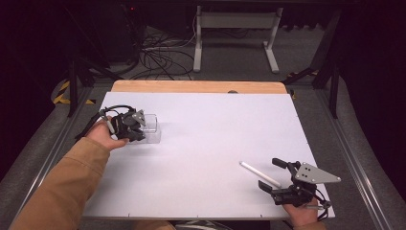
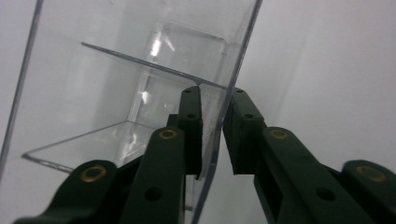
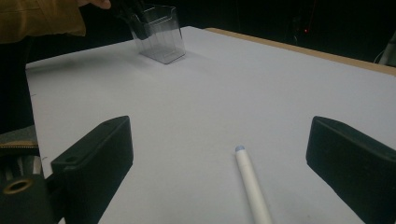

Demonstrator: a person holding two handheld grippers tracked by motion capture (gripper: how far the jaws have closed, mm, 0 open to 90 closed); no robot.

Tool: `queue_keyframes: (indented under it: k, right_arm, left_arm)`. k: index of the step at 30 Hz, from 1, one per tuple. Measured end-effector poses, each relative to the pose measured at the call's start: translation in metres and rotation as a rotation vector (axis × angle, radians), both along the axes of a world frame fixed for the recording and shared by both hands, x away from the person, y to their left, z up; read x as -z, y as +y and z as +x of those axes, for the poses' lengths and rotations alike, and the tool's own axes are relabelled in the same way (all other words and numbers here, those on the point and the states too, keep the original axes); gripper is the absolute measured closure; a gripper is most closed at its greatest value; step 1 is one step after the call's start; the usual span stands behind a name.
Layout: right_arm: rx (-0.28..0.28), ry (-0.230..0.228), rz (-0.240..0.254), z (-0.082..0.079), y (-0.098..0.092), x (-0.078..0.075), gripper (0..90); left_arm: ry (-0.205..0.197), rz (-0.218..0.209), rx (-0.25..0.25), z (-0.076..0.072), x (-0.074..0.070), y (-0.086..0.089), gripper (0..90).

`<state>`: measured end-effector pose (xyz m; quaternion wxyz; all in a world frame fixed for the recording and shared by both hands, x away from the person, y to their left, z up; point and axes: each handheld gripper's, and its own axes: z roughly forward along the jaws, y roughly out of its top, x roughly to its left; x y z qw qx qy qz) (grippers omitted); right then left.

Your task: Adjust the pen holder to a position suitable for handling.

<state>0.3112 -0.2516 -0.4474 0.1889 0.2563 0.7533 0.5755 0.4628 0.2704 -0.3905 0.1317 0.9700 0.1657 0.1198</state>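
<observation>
Clear box (image 2: 130, 93): we pinch one wall of it with our left hand-held gripper (image 2: 212, 135), at the tabletop's (image 1: 215, 139) left side. Our right hand-held gripper (image 3: 219, 154) is spread wide, a white pen (image 3: 252, 186) lying between its jaws.

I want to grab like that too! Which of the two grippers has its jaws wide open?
The right gripper, by the white pen: its jaws stand wide apart, the pen untouched. The left gripper has its jaws pinched on a wall of the clear box.

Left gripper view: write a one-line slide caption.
Left tongs pinch one wall of the clear plastic box.
</observation>
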Motion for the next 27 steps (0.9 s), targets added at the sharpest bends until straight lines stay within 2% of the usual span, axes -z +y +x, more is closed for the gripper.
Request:
queue_keyframes:
  k: [1, 2, 4, 6, 10, 14, 18, 19, 20, 27]
  right_arm:
    - [-0.002, 0.0, 0.001, 0.0, 0.0, 0.0, 7.5]
    - [-0.002, 0.0, 0.001, 0.0, 0.0, 0.0, 7.5]
    - [-0.004, -0.001, 0.002, 0.0, 0.0, 0.0, 7.5]
    - [-0.002, 0.001, 0.0, 0.0, 0.0, 0.0, 7.5]
    - [-0.003, 0.002, -0.001, 0.0, 0.0, 0.0, 7.5]
    - [-0.003, 0.002, -0.002, 0.0, 0.001, 0.0, 7.5]
    - [-0.004, 0.002, -0.003, 0.0, 0.001, 0.0, 7.5]
    - [-0.005, 0.002, -0.003, 0.0, 0.001, 0.0, 7.5]
    - [-0.005, 0.002, -0.003, 0.0, 0.001, 0.0, 7.5]
    - [-0.006, 0.0, -0.005, 0.0, 0.001, 0.0, 7.6]
  left_arm:
    - [-0.006, 0.002, 0.005, -0.001, -0.001, -0.001, 86.7]
    - [-0.007, -0.001, 0.01, -0.001, -0.002, -0.001, 86.7]
    - [0.028, -0.024, 0.007, -0.001, -0.005, -0.001, 87.3]
    - [0.04, -0.036, 0.02, -0.003, -0.006, -0.002, 88.1]
    - [0.031, -0.035, 0.039, -0.007, -0.011, -0.008, 88.1]
    - [0.011, -0.056, 0.077, -0.013, -0.023, -0.02, 88.1]
    - [0.0, -0.082, 0.13, -0.021, -0.034, -0.038, 88.1]
    - [0.004, -0.092, 0.157, -0.025, -0.037, -0.051, 88.0]
    - [0.004, -0.092, 0.157, -0.025, -0.037, -0.051, 88.1]
    - [0.02, -0.09, 0.26, -0.029, -0.04, -0.098, 88.1]
